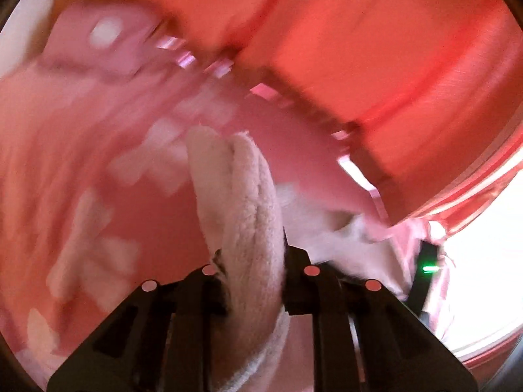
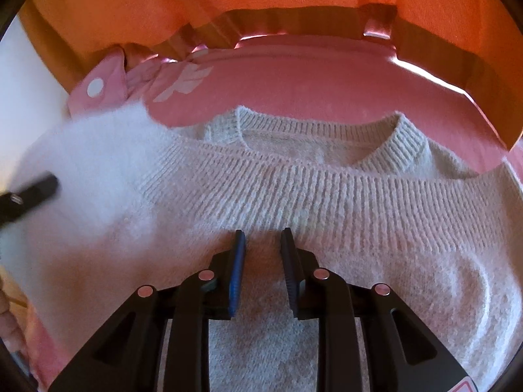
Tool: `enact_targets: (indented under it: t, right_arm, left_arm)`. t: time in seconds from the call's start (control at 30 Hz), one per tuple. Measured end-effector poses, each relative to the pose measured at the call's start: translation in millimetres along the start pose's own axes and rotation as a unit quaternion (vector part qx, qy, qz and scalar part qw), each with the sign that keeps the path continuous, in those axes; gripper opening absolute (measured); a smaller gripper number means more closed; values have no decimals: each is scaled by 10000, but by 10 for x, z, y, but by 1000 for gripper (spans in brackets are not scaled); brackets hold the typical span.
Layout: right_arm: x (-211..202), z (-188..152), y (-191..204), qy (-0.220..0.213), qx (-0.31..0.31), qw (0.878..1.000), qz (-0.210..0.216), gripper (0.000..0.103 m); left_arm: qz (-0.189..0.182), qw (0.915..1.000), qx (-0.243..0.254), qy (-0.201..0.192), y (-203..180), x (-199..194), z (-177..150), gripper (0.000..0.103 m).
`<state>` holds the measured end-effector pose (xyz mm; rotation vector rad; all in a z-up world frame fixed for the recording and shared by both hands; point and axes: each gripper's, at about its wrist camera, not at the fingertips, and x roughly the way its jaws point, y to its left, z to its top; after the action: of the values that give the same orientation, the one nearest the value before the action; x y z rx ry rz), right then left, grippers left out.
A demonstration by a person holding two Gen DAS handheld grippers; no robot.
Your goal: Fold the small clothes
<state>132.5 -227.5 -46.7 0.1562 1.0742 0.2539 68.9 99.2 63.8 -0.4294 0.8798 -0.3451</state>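
I'm clamping a fold of the cream sweater (image 1: 242, 215) in my left gripper (image 1: 251, 261), mid-frame; my right gripper (image 2: 261, 251) is hovering unclenched over its hem. The blurred fold is possibly slipping loose.

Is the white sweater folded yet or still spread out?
Partly folded. In the right wrist view the white sweater has its ribbed hem brought up just below the neckline, while the left gripper grips a bunched fold of it.

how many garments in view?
2 clearly. White sweater spread under the open right gripper, one fold pinched in the left gripper. Pink spotted garment bunched at far left. Others may be hidden.
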Motion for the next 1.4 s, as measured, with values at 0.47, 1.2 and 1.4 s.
enact_targets:
  t: [0.47,1.2,1.4]
  right_arm:
    - [-1375,-157,-1923,-1325,2521,9585,84,49]
    - [-1306,-211,-1111,-469,1726,9686,1730,15]
    - [-1856,-318,-1601,-1417,2145,9454,2004,14]
  left_arm:
    - [-457,9738,1899,1162,-2094,1191,-1019,20]
    - [1231,9696,2056,488,-928,197,-1711,75]
    - [1252,9723,1843,702,-913,446,-1631,41]
